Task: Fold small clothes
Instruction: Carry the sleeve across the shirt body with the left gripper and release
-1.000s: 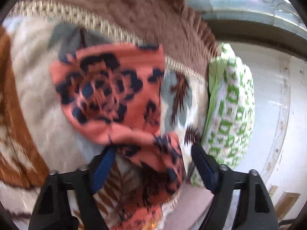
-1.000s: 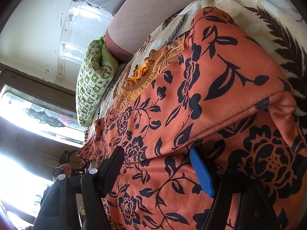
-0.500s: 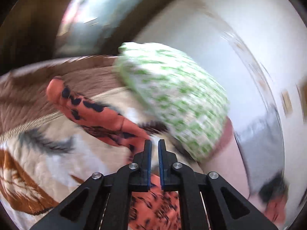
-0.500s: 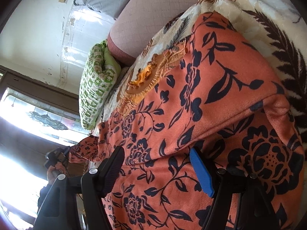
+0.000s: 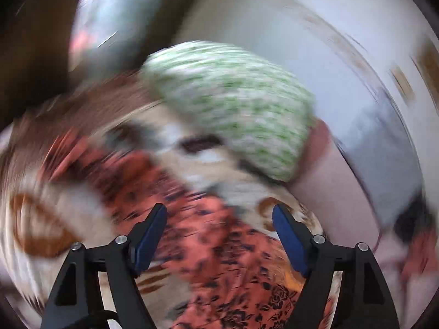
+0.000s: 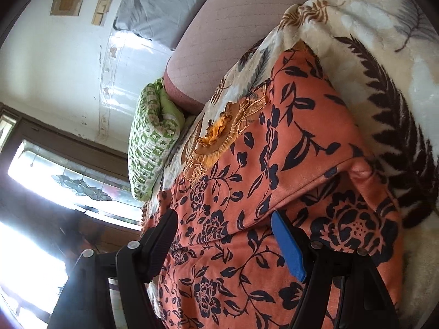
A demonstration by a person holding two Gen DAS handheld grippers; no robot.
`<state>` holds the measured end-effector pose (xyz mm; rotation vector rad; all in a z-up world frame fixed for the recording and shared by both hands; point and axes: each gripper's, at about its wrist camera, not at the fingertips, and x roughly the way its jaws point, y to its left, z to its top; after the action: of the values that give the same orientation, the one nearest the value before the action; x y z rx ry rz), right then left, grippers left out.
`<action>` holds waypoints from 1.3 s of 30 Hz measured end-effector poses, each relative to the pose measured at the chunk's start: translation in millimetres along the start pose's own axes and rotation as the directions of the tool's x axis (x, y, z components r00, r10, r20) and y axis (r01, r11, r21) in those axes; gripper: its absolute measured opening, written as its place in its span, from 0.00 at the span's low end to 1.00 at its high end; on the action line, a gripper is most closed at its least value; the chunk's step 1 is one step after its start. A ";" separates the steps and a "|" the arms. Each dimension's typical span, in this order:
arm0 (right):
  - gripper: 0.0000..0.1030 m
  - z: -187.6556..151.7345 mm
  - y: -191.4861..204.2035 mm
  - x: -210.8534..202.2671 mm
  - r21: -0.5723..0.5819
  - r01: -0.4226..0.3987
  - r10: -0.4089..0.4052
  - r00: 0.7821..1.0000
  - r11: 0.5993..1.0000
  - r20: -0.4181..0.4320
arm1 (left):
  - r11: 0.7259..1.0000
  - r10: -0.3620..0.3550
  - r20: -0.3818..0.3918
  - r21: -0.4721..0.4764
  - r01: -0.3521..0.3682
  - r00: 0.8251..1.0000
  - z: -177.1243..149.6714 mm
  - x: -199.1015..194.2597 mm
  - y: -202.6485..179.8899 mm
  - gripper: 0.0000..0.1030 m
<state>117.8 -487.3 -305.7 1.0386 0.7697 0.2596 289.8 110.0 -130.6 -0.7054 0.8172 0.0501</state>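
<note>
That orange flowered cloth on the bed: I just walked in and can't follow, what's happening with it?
A person with a claw in each hand is folding the orange floral garment, which lies spread on a leaf-patterned blanket. One edge is already folded over. The left claw has just been opening; nothing sits between its fingers, and its view is blurred. The right claw hovers open above the folded edge, gripping nothing. A green patterned pillow sits at the bed's far end.

A garment (image 6: 274, 164) lies spread on a blanket (image 6: 384, 63) covering a sofa; a pillow (image 6: 153, 139) sits beyond it, against the sofa's cushion (image 6: 219, 35), below a window (image 6: 68, 181).
</note>
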 end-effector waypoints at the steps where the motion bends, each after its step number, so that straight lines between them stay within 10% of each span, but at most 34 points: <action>1: 0.72 -0.5 0.3 1.3 0.004 -0.001 0.001 1.000 1.000 -0.002 | 0.995 0.020 -0.016 -0.101 -0.022 1.000 0.1 1.1 36.6 0.77; 8: 0.72 -11.5 13.1 27.0 -0.076 0.050 -0.055 0.997 0.996 -0.063 | 0.793 -0.020 0.018 -0.608 0.027 1.000 -14.4 -1.7 198.1 0.78; 17: 0.72 -14.3 7.1 45.6 -0.104 0.083 -0.091 0.993 0.991 -0.080 | 0.571 -0.235 0.073 -0.797 0.198 0.969 -4.3 55.0 215.7 0.87; 22: 0.72 -14.8 4.9 51.1 -0.123 0.102 -0.114 0.989 0.987 -0.091 | 0.528 -0.215 0.090 -0.827 0.193 0.972 11.0 85.4 214.3 0.87; 28: 0.72 -16.2 8.9 58.3 -0.157 0.121 -0.137 0.986 0.980 -0.094 | 0.637 -0.087 0.090 -0.761 0.125 0.992 29.4 103.0 214.4 0.80; 29: 0.72 -16.4 9.2 59.0 -0.161 0.123 -0.139 0.986 0.979 -0.093 | 0.686 -0.049 0.064 -0.724 0.080 0.997 34.0 103.6 208.9 0.70; 31: 0.72 -17.2 10.7 60.9 -0.168 0.126 -0.142 0.986 0.978 -0.089 | 0.803 0.022 -0.009 -0.595 -0.023 1.000 45.7 108.9 192.5 0.04; 39: 0.72 -19.5 16.0 62.3 -0.200 0.137 -0.154 0.986 0.970 -0.071 | 0.976 -0.046 0.070 -0.209 0.060 0.996 54.7 72.7 102.4 0.06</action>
<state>151.5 -432.7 -325.5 0.7867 0.8763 0.2494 345.1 205.7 -211.6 -0.9207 0.7367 0.1124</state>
